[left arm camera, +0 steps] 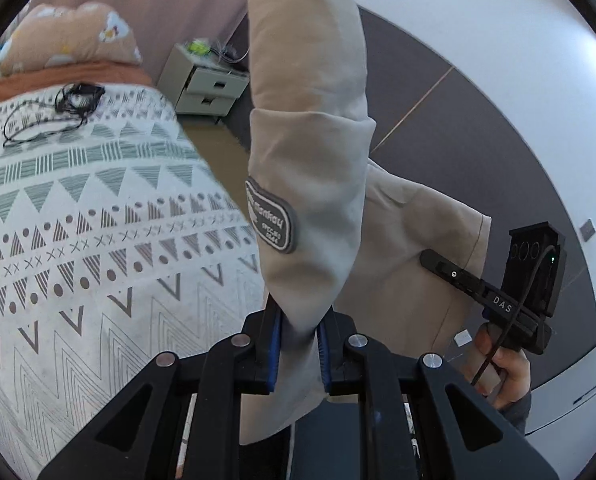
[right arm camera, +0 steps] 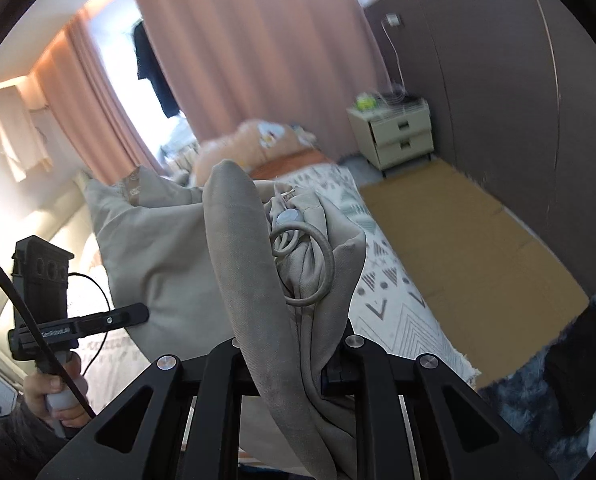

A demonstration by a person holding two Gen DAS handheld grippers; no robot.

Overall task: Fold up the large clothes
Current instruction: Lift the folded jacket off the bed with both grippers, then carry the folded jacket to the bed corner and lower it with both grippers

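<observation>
I saw the bed (left arm camera: 78, 240) with its patterned cover spread to the left, and the beige jacket (left arm camera: 306, 140) hung above its near right edge. My left gripper (left arm camera: 300, 356) was clamped on one fold of it, and my right gripper (right arm camera: 294, 364) on another beside the drawcord loop (right arm camera: 318, 264).

A home bedroom: bed under a patterned white-and-green bedspread (left arm camera: 98, 240), pale two-drawer nightstand (right arm camera: 394, 132), long pink curtains (right arm camera: 234, 48).
</observation>
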